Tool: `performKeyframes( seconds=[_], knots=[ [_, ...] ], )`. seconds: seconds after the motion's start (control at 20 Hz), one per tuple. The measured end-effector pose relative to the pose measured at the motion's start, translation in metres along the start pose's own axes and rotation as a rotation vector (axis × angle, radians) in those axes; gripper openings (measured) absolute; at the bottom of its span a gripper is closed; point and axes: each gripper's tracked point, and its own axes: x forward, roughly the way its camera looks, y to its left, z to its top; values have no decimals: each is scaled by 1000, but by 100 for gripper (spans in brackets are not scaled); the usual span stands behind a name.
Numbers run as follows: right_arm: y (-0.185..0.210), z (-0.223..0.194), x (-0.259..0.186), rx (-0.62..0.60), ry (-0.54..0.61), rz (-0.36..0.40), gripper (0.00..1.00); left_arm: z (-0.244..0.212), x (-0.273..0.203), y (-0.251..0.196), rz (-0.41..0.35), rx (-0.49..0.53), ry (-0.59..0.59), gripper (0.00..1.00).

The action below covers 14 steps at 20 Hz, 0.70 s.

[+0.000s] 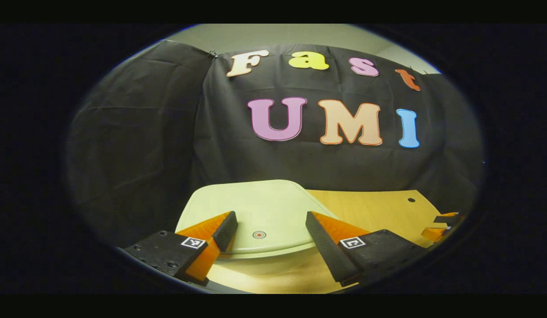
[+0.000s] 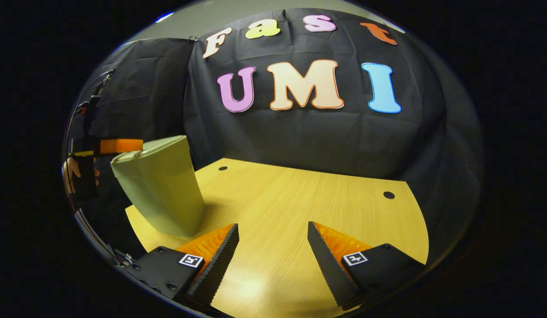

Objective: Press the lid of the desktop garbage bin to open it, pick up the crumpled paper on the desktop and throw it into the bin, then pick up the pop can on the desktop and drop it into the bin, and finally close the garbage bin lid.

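Note:
The pale green garbage bin (image 2: 161,185) stands at the left of the wooden table (image 2: 300,198), and its lid looks shut. In the left gripper view the lid (image 1: 256,205) lies just below and ahead of my left gripper (image 1: 271,223). That gripper is open, with a finger on each side of a small red ring mark (image 1: 259,234) near the lid's front edge. From the right gripper view, the left gripper (image 2: 119,145) hovers level with the lid's near rim, held by a hand (image 2: 70,172). My right gripper (image 2: 273,234) is open over bare tabletop to the right of the bin, holding nothing.
Black cloth walls close in the table at the back and on both sides. Two small round holes (image 2: 222,168) (image 2: 389,194) sit near the table's far edge. The right gripper (image 1: 441,225) appears low at the far right in the left gripper view.

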Motion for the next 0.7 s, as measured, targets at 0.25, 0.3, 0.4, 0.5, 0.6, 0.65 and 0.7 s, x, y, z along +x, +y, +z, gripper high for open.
performKeyframes(
  seconds=[0.25, 0.3, 0.4, 0.5, 0.6, 0.65, 0.7],
  knots=[
    [-4, 60, -35, 23, -155, -25, 98, 43, -4, -45, -104, 53, -155, 93],
    [-7, 78, -46, 32, -206, -38, 98, 54, -7, -60, -131, 73, -205, 92],
    [-18, 112, -72, 57, -321, -87, 98, 72, -11, -96, -199, 80, -302, 94],
    [-31, 141, -97, 81, -423, -138, 98, 78, -13, -140, -290, 55, -343, 92],
    [-39, 157, -117, 85, -489, -184, 97, 80, -18, -177, -372, 31, -361, 93],
    [-45, 161, -124, 79, -505, -210, 97, 83, -20, -196, -413, 18, -365, 93],
    [-50, 164, -130, 75, -514, -235, 97, 84, -22, -212, -456, 5, -369, 93]
  ],
)
